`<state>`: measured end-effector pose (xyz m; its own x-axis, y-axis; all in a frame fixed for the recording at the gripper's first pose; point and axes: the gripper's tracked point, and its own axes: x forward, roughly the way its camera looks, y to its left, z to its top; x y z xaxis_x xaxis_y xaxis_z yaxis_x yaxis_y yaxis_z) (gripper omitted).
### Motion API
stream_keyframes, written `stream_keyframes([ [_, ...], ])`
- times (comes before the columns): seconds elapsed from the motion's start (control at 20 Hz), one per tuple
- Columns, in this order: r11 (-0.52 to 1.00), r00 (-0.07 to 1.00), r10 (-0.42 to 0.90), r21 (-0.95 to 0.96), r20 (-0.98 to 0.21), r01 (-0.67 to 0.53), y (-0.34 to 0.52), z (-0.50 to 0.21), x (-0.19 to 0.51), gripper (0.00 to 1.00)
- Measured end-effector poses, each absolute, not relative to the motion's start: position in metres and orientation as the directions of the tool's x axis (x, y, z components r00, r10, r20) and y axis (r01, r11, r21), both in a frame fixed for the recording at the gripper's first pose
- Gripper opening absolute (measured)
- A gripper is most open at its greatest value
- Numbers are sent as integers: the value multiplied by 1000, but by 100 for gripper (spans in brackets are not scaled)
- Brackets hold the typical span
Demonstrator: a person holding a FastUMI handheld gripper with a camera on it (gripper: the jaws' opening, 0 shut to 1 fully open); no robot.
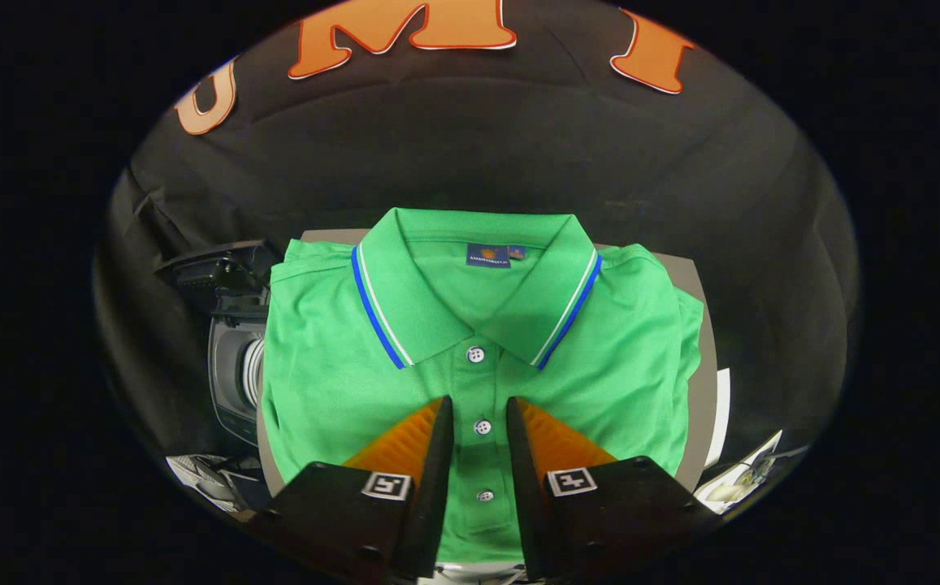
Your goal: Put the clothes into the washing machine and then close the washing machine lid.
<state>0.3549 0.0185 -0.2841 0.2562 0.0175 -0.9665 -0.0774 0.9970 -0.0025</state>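
Note:
A folded green polo shirt [331, 382] with a blue-and-white trimmed collar lies flat on a small grey table [701, 382]. My gripper [479, 406] hovers over the shirt's button placket, its two fingers [437, 455] a narrow gap apart with the buttons showing between them. Nothing is pressed between the fingers, and I cannot tell whether they touch the fabric. To the left of the table, lower down, stands the washing machine [234, 366], dark grey, with its lid [214, 272] raised.
The booth's black cloth hangs behind and around the table. White papers or cloths [742, 479] lie low to the right of the table, and a white patterned item [201, 475] lies low to the left below the machine.

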Motion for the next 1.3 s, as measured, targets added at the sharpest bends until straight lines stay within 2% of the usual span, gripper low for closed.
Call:
stream_keyframes([
  [0.1, 997, 263, 7, -12, -965, -70, 17, -286, 358, 30],
  [0.4, 998, 258, 30, 16, -966, -58, 19, -282, 359, 29],
  [0.45, 998, 264, 28, 10, -964, -69, 19, -284, 359, 18],
  [0.6, 996, 251, -8, -30, -968, -85, 19, -283, 359, 18],
  [0.65, 995, 264, -18, -43, -964, -88, 18, -282, 358, 9],
  [0.75, 992, 289, -18, -54, -957, -117, 16, -280, 359, 8],
  [1.0, 998, 375, 62, 47, -925, -49, 16, -278, 361, 8],
  [1.3, 994, 507, 103, 105, -856, -24, 14, -268, 362, 8],
])
